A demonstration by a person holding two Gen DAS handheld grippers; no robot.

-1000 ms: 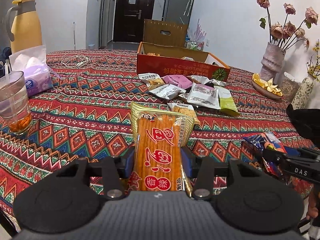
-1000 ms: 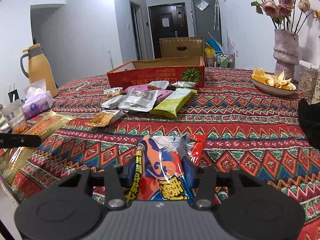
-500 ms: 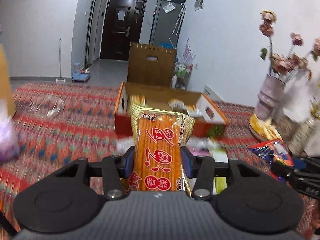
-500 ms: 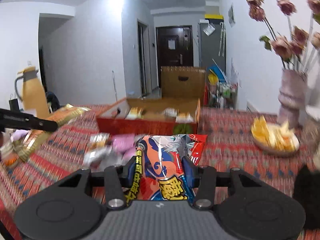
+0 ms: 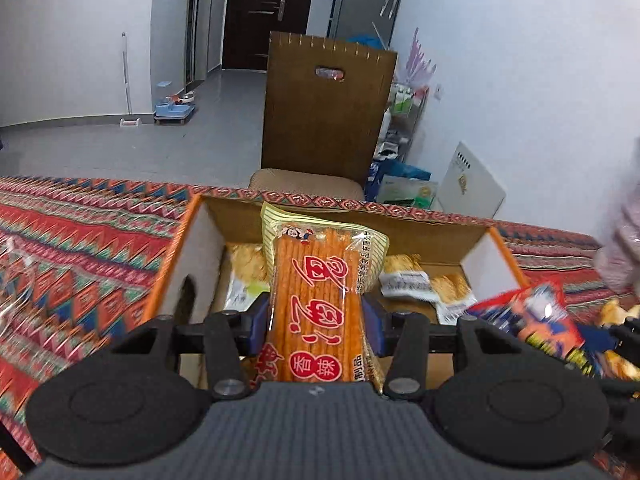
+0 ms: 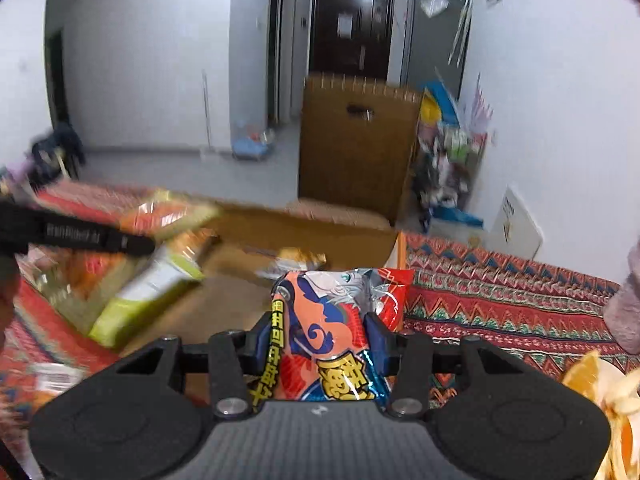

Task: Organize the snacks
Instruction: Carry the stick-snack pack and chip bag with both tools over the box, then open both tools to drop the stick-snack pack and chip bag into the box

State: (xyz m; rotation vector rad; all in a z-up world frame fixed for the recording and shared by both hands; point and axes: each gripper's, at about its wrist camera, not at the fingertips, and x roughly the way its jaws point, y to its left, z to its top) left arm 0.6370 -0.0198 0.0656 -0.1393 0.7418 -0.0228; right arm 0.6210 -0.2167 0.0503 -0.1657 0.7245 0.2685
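Note:
My left gripper (image 5: 314, 322) is shut on an orange stick-snack packet (image 5: 320, 300) and holds it over the open cardboard box (image 5: 192, 248), which has several snack packets (image 5: 404, 280) inside. My right gripper (image 6: 318, 338) is shut on a blue and orange snack bag (image 6: 328, 320) above the box's right end (image 6: 394, 246). That bag also shows at the right of the left wrist view (image 5: 536, 320). The left gripper's finger (image 6: 80, 234) and its packet show blurred at the left of the right wrist view.
A patterned red tablecloth (image 5: 80, 248) covers the table around the box. A brown chair back (image 5: 324, 108) stands behind the table's far edge. A vase (image 6: 626, 312) and a dish of yellow chips (image 6: 600, 392) are at the right.
Both grippers have moved forward and up from the table's near side to above the box, each still holding its packet. The loose snacks on the cloth have passed out of view.

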